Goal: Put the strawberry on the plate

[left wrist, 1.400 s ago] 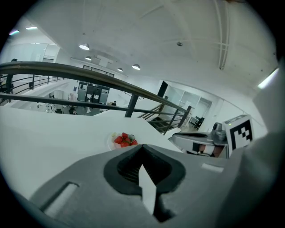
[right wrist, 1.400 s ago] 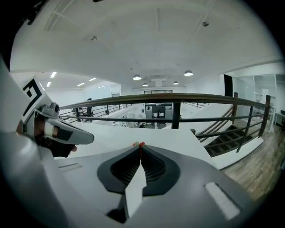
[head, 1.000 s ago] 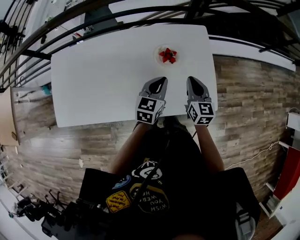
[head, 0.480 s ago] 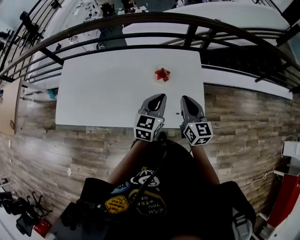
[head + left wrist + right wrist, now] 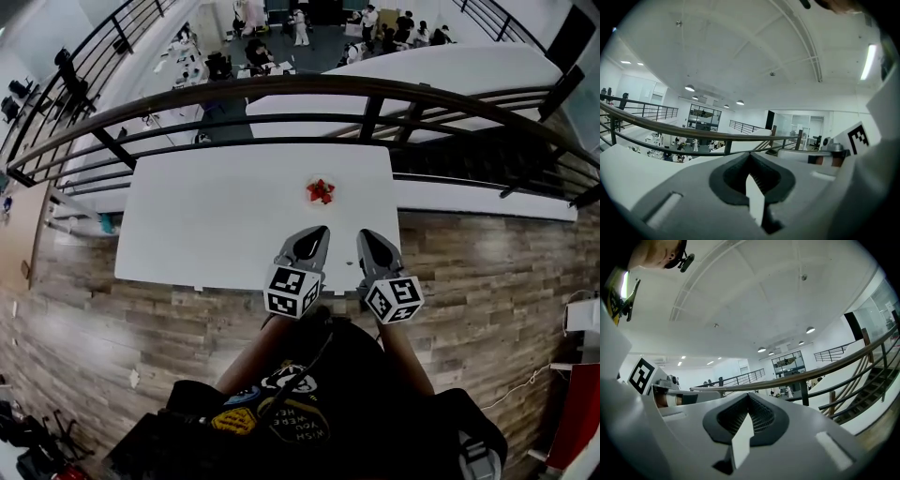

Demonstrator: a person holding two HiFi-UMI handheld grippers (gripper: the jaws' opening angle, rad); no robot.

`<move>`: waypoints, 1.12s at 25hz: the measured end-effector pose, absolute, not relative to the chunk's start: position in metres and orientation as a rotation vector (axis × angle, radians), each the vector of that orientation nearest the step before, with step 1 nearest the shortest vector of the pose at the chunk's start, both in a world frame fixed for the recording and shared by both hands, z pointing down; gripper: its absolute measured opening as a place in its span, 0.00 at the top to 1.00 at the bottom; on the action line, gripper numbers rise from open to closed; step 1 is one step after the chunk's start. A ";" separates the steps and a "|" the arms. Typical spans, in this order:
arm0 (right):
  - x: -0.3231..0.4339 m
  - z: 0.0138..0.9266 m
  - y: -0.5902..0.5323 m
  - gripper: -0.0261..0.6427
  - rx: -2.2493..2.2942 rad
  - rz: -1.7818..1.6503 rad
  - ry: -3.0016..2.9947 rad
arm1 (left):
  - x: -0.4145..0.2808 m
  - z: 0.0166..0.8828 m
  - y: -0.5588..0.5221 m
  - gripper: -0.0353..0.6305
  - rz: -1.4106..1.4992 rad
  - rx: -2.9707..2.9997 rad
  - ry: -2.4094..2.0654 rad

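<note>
The red strawberry (image 5: 321, 191) lies on a small white plate (image 5: 333, 199) toward the far right of the white table (image 5: 206, 225). My left gripper (image 5: 319, 232) and right gripper (image 5: 364, 235) hover side by side over the table's near edge, well short of the plate. Both are shut with nothing between the jaws. In the left gripper view, the left gripper (image 5: 750, 157) points almost level at a railing and ceiling. The right gripper view shows the right gripper (image 5: 749, 398) aimed the same way. Neither gripper view shows the strawberry or the plate.
A black railing (image 5: 281, 89) runs just behind the table, with a lower hall and people beyond it. Wood flooring (image 5: 487, 253) surrounds the table. The person's legs and dark shirt (image 5: 309, 403) fill the near side.
Both grippers have risen and drawn back from the plate toward the table's near edge. They now point more level. The strawberry stays on the plate.
</note>
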State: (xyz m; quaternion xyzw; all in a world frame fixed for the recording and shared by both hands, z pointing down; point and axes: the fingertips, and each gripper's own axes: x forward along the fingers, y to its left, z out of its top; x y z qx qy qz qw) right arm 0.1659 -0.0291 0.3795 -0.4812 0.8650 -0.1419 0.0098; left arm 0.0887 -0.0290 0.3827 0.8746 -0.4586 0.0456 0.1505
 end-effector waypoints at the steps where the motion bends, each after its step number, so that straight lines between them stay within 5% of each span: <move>1: 0.162 0.376 -0.028 0.95 -1.499 -0.445 2.696 | 0.084 0.381 -0.028 0.94 0.134 2.511 -1.321; 28: 0.114 0.364 -0.017 0.96 -1.466 -0.422 2.707 | 0.034 0.379 -0.018 0.94 0.099 2.495 -1.253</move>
